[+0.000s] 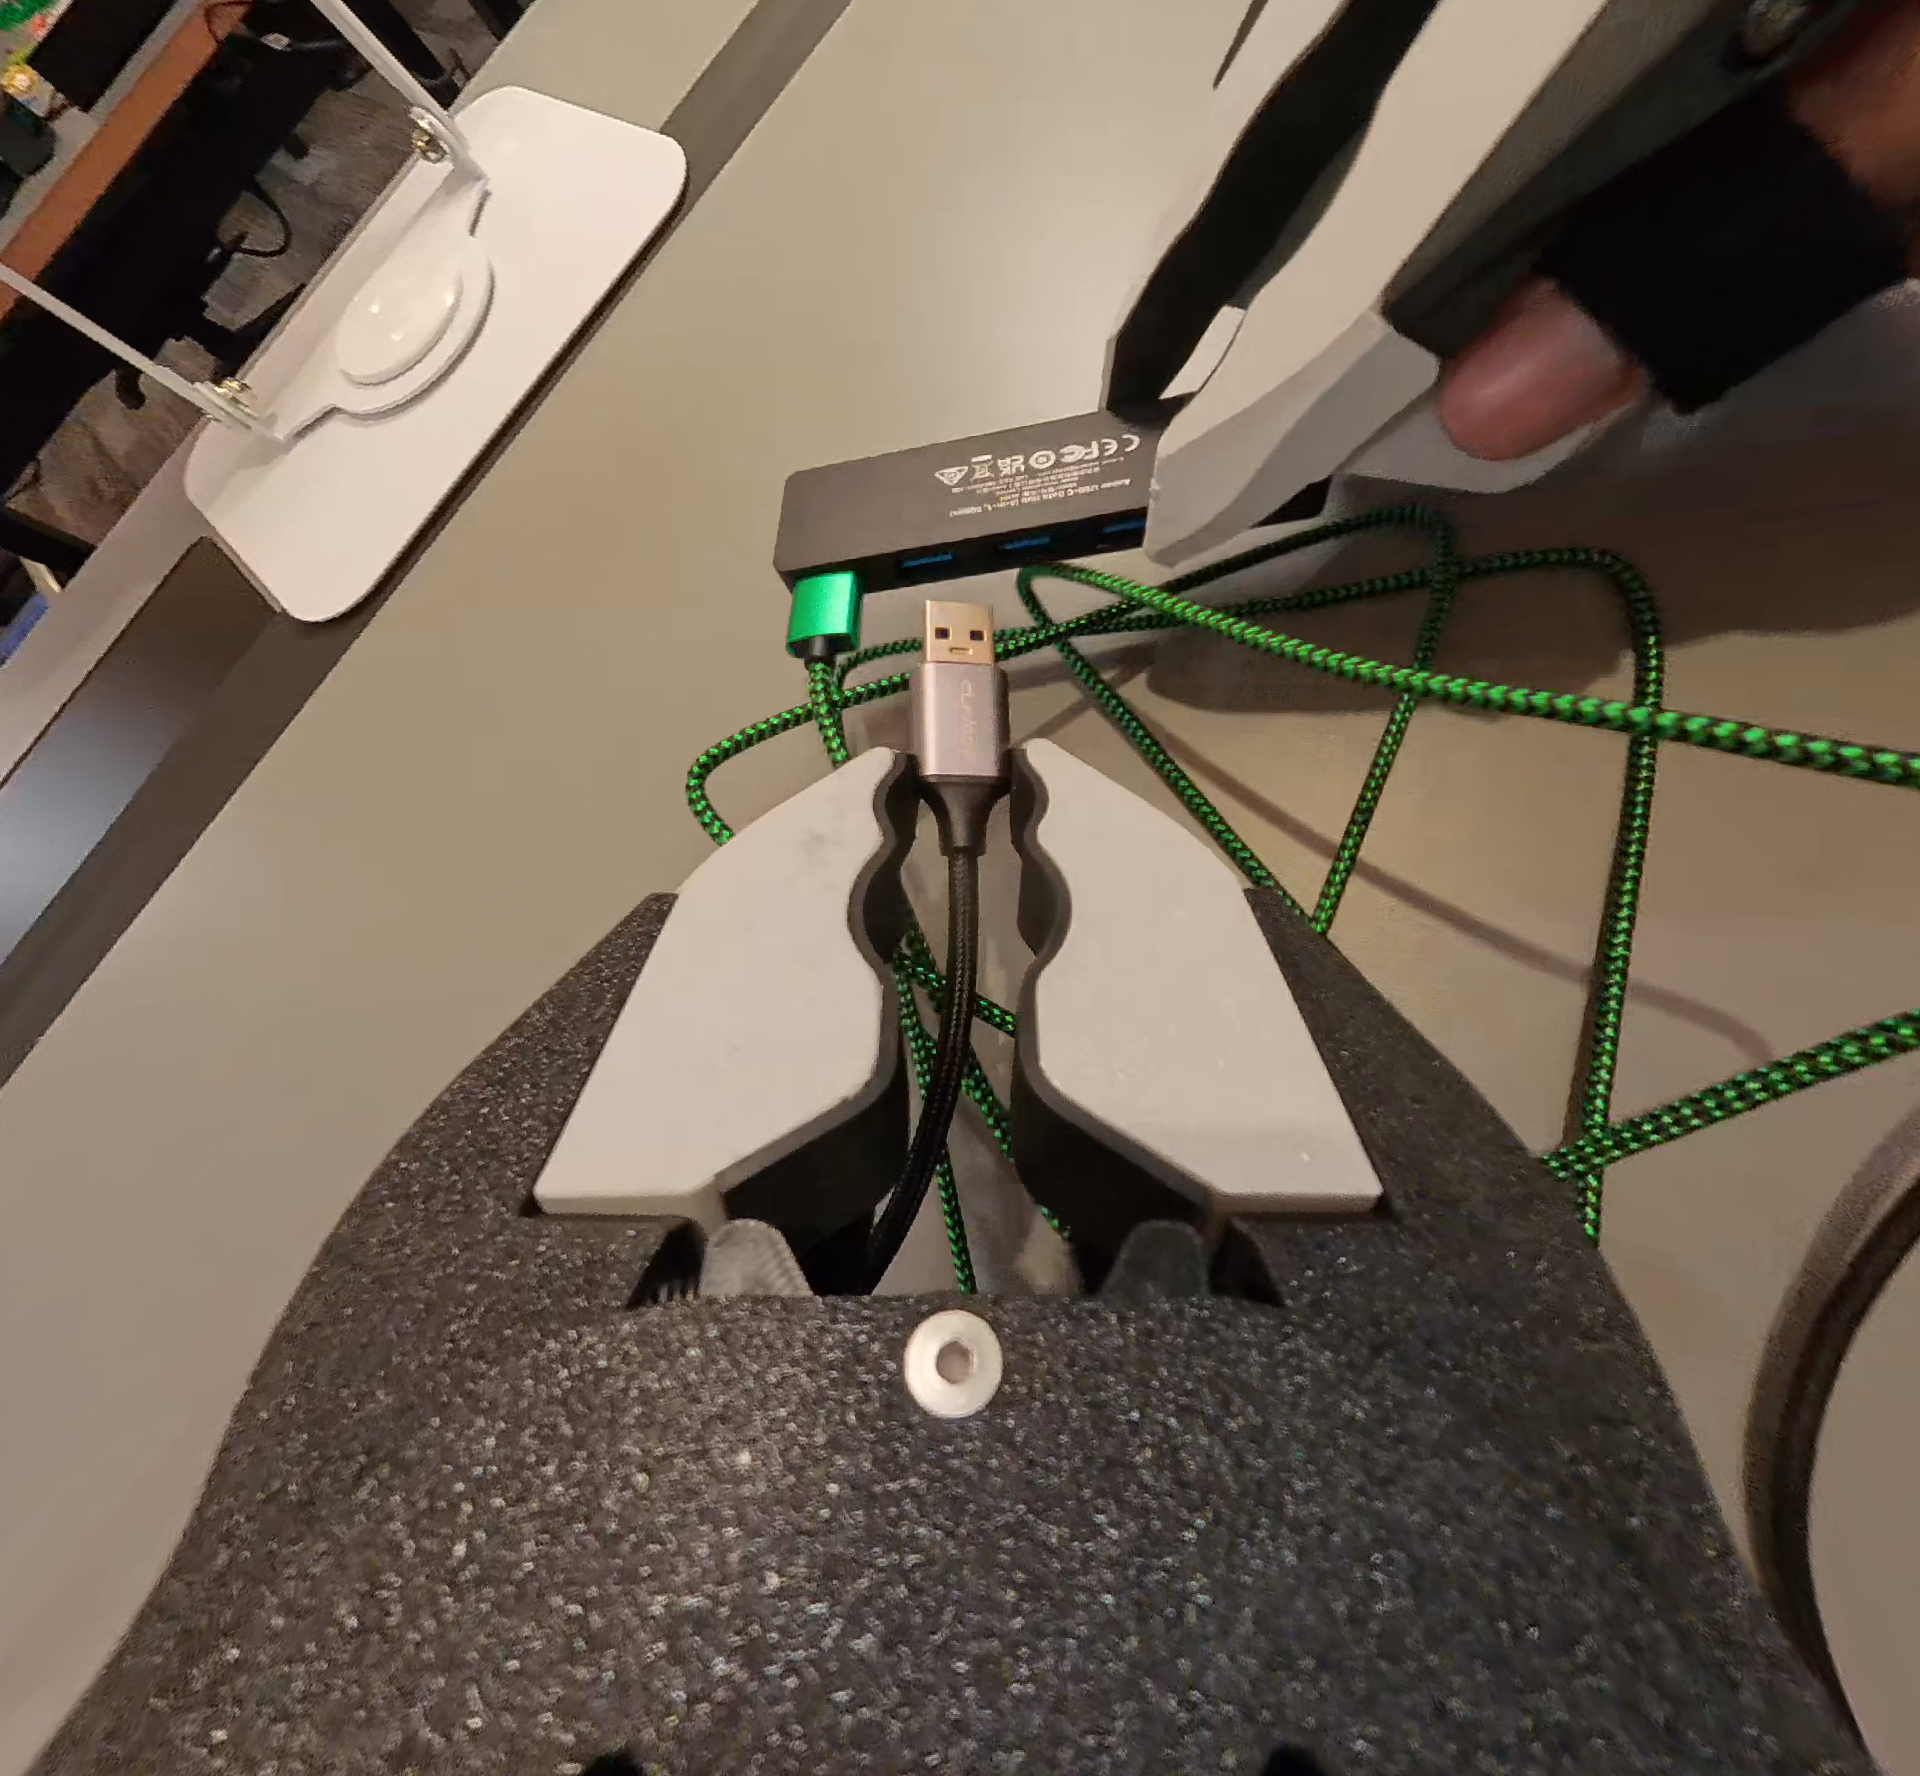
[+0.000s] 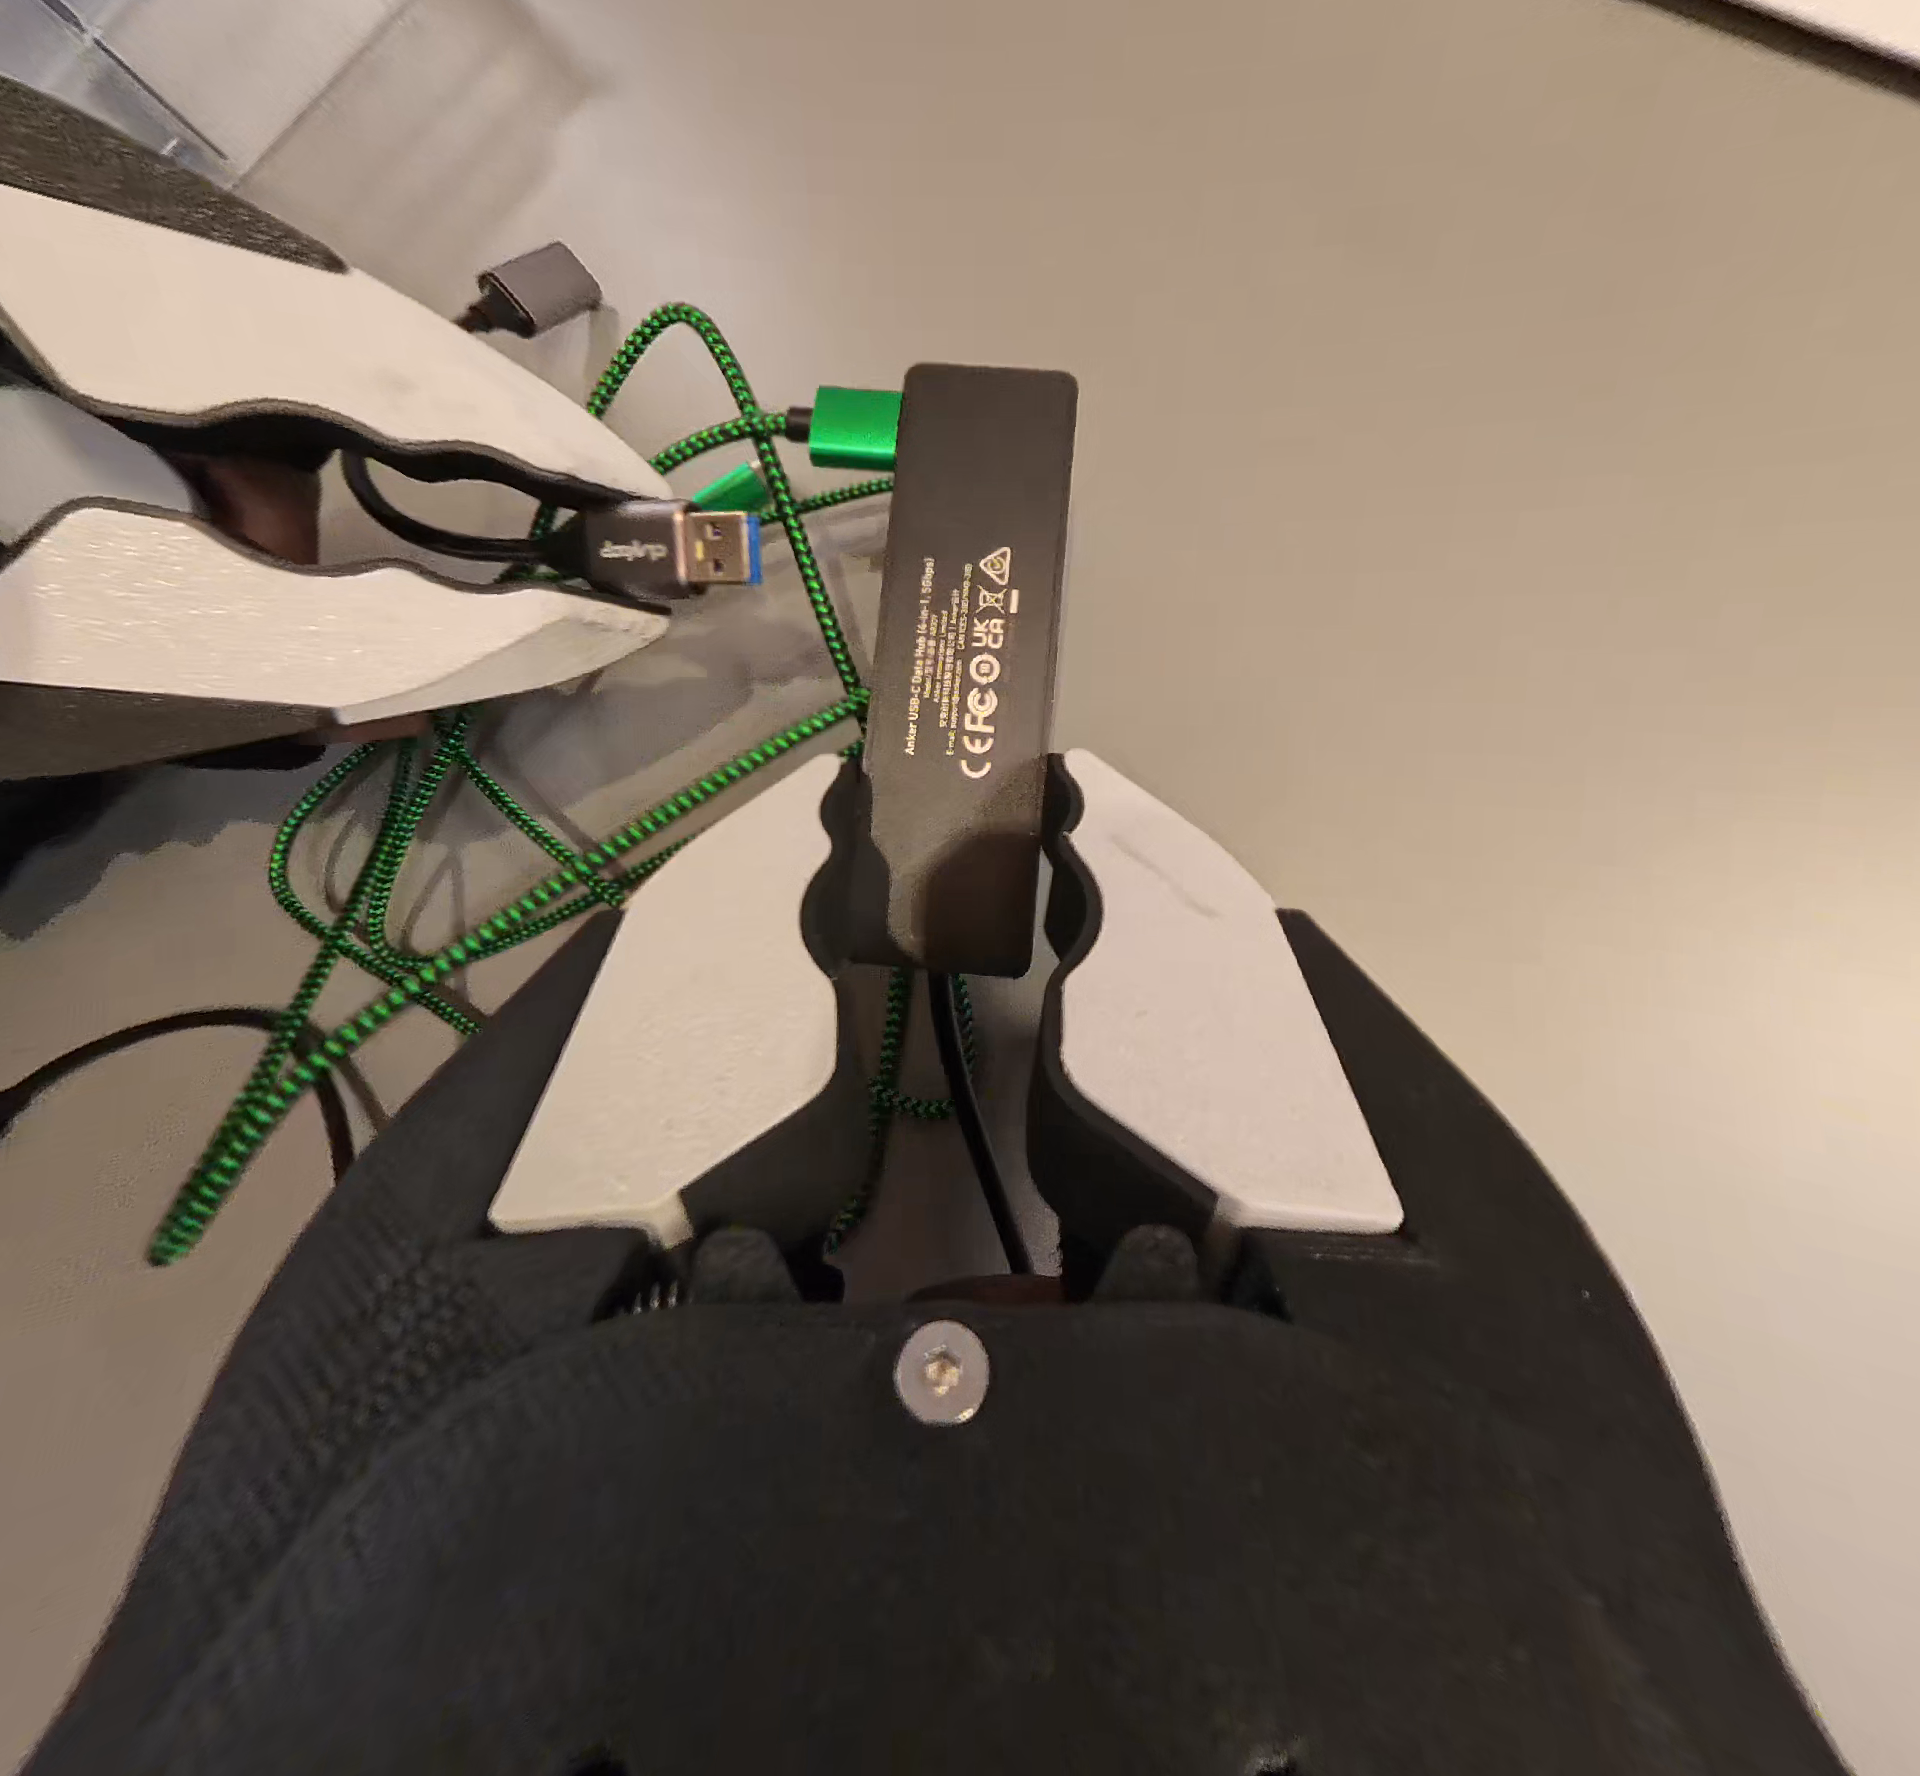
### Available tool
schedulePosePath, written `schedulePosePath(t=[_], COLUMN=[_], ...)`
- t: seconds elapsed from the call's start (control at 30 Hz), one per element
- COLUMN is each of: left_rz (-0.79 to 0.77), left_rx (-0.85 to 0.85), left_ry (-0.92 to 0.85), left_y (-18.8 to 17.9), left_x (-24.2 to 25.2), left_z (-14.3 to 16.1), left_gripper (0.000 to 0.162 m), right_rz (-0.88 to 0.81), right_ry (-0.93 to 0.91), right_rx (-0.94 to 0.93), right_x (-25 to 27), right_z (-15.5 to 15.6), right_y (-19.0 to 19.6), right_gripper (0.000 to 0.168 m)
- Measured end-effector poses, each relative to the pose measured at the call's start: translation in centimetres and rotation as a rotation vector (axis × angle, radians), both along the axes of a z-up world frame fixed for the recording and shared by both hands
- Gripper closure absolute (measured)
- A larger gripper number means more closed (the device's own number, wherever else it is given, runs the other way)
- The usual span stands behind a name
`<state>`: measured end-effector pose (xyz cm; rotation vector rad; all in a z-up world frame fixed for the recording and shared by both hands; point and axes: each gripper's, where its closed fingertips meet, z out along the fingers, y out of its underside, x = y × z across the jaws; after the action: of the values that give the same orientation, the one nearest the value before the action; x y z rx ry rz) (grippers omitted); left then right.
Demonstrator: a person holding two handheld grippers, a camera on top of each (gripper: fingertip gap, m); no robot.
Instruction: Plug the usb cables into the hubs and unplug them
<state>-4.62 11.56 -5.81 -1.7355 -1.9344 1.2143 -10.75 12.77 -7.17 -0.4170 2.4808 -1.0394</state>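
Presently we grip the grey USB plug (image 1: 958, 710) in our left gripper (image 1: 961, 765) — unplugged, just short of the black hub (image 2: 961, 646) — which our right gripper (image 2: 951, 796) clamps.

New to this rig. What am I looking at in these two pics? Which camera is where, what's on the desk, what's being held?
No robot arm: a person holds two hand grippers, each with a camera looking along its fingers. In the left wrist view, the left gripper is shut on a grey USB plug, aimed at the black hub. In the right wrist view, the right gripper clamps that hub. A green plug is already in the hub; green braided cable tangles over the grey desk, beside a white stand base.
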Motion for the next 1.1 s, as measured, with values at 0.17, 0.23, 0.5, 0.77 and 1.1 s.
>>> schedulePosePath(t=[0.17,0.23,0.5,0.77,1.1], left_rz=[0.037,0.044,0.092,0.099,0.114], left_rx=[-0.078,-0.131,-0.036,0.166,0.350], left_ry=[-0.034,-0.069,-0.035,-0.033,0.080], left_y=[-0.5,-0.6,-0.4,0.2,0.3], left_x=[0.5,0.6,0.7,0.9,0.7], left_z=[0.5,0.5,0.2,-1.4,-1.9], left_gripper=[0.145,0.145,0.145,0.145,0.145], right_rz=[-0.019,-0.023,0.006,0.047,0.063], right_ry=[0.090,0.113,0.196,0.160,0.108], right_rx=[-0.095,-0.128,-0.264,-0.228,-0.192], right_x=[1.0,1.3,2.1,2.2,2.3], right_z=[1.0,1.5,2.6,1.5,0.8], right_y=[0.2,0.2,0.5,0.5,0.6], right_gripper=[0.135,0.135,0.135,0.135,0.135])
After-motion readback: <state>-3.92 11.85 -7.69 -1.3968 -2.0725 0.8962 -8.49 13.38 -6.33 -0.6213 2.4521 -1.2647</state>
